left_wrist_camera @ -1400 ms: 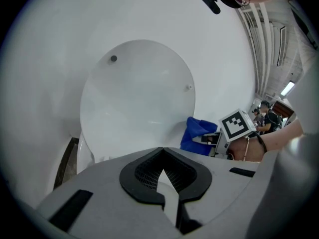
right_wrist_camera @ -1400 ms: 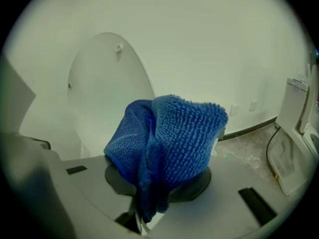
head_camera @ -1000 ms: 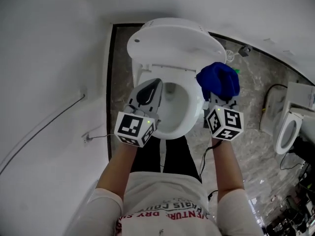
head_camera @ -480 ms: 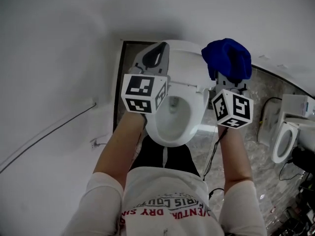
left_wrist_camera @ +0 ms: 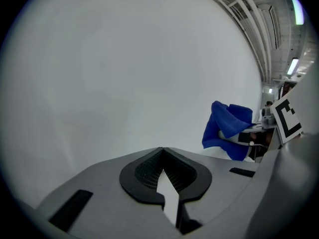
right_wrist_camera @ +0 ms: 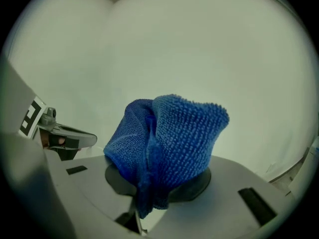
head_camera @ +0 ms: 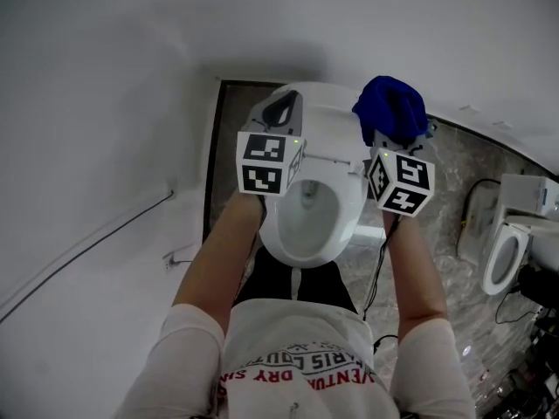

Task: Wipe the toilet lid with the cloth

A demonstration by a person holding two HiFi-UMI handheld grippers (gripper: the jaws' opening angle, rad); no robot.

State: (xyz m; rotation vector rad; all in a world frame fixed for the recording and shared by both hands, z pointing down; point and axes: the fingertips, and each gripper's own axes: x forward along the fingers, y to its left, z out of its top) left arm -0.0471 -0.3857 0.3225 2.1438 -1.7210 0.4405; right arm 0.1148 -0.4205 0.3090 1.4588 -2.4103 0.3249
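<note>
A white toilet stands below me with its bowl (head_camera: 306, 221) uncovered and its lid (head_camera: 330, 105) raised against the wall. My right gripper (head_camera: 393, 129) is shut on a bunched blue cloth (head_camera: 390, 105), held up at the lid's right edge. In the right gripper view the blue cloth (right_wrist_camera: 169, 148) covers the jaw tips of my right gripper (right_wrist_camera: 152, 180), with bare wall behind. My left gripper (head_camera: 281, 105) is shut on nothing and sits at the lid's left side. In the left gripper view my left gripper (left_wrist_camera: 162, 151) faces bare white wall, with the cloth (left_wrist_camera: 227, 131) to its right.
White wall fills the left and the top, with a thin cable (head_camera: 87, 243) running along it. A marbled floor (head_camera: 441, 234) lies to the right, where a second toilet (head_camera: 505, 251) stands. A black cable (head_camera: 377, 273) hangs by the toilet's right side. My legs are close to the bowl's front.
Both grippers have risen from beside the bowl to the level of the raised lid. The right one kept hold of the cloth. The left one stayed shut.
</note>
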